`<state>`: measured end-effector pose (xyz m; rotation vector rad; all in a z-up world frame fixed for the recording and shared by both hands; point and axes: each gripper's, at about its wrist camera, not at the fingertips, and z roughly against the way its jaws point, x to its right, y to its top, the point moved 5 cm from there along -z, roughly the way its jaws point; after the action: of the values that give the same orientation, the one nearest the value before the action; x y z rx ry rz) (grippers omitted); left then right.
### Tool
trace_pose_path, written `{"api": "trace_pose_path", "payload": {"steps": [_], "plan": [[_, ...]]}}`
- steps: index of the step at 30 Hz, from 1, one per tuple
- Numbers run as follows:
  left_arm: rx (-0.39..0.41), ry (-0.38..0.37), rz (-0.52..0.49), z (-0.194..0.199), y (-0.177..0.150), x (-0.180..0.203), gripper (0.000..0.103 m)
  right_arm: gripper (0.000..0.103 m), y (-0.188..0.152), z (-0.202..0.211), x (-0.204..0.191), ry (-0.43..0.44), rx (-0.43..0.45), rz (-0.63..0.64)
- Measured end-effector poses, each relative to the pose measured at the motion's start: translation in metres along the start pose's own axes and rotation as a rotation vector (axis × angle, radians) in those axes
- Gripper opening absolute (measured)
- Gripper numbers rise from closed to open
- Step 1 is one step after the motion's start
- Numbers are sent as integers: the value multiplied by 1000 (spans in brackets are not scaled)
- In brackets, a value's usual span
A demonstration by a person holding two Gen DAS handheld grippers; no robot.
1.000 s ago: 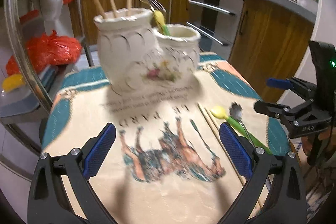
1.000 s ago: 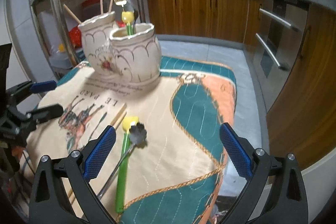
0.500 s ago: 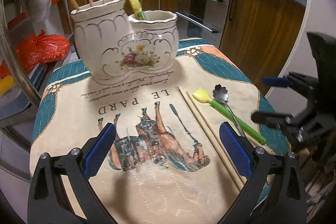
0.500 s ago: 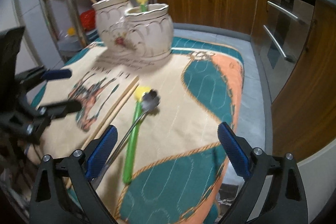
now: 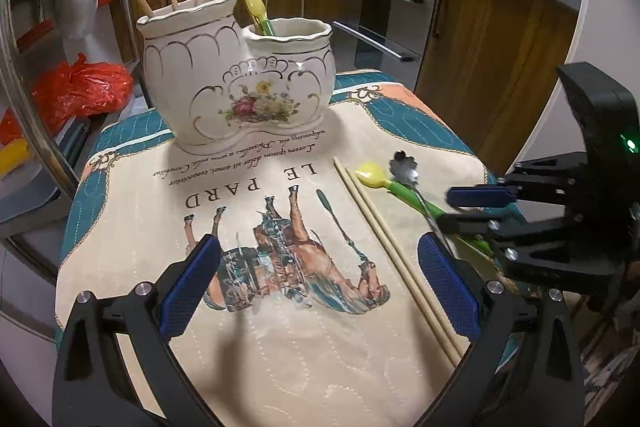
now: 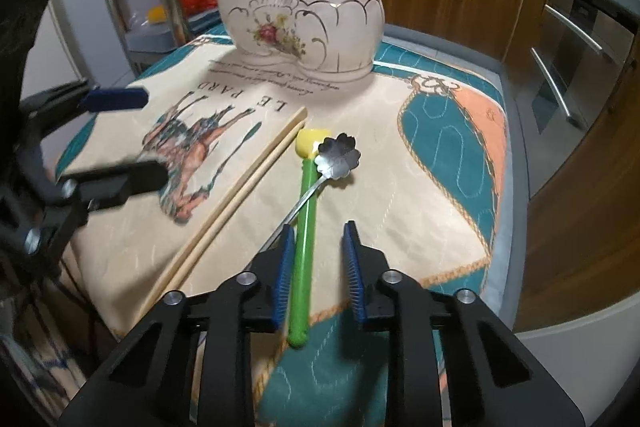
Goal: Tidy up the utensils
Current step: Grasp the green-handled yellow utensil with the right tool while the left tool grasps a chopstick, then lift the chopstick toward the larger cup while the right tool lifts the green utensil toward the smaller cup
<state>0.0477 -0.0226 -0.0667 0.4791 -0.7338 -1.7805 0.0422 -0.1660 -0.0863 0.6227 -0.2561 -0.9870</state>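
Toward three o'clock the printed cloth (image 6: 448, 163) drops off at the table edge, with bare cloth beyond the spoons. At twelve, the twin ceramic holder (image 6: 304, 23) has chopsticks in its taller pot, forks and a yellow-tipped spoon in the lower. My right gripper (image 6: 316, 259) has just been closing; the green-handled spoon (image 6: 306, 227) sits between its pads, one side still clear. My left gripper (image 5: 320, 291) hovers wide open, chopsticks (image 5: 384, 239) at two o'clock.
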Motion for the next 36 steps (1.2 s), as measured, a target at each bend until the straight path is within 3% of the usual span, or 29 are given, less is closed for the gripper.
{"api": "trace_pose_path", "payload": {"steps": [2, 5, 13, 16, 21, 28, 36], "plan": [[-3, -6, 1, 0, 0, 2, 97, 10, 2, -2, 1, 14, 1, -15], [-17, -19, -6, -2, -2, 8, 93, 10, 2, -2, 3, 27, 13, -33], [-113, -94, -50, -16, -13, 36, 36, 10, 3, 11, 12, -31, 87, -54], [-140, -94, -53, -21, -17, 41, 27, 10, 5, 15, 14, -51, 110, -53], [-148, -66, -41, -24, -16, 39, 16, 10, 4, 13, 17, -93, 108, -54], [-171, -29, -83, -33, -11, 41, 15, 10, -2, 3, 18, -84, 46, -65], [-204, -76, -152, -33, -6, 30, 7, 17, 12, -7, 20, -69, -4, -43]]}}
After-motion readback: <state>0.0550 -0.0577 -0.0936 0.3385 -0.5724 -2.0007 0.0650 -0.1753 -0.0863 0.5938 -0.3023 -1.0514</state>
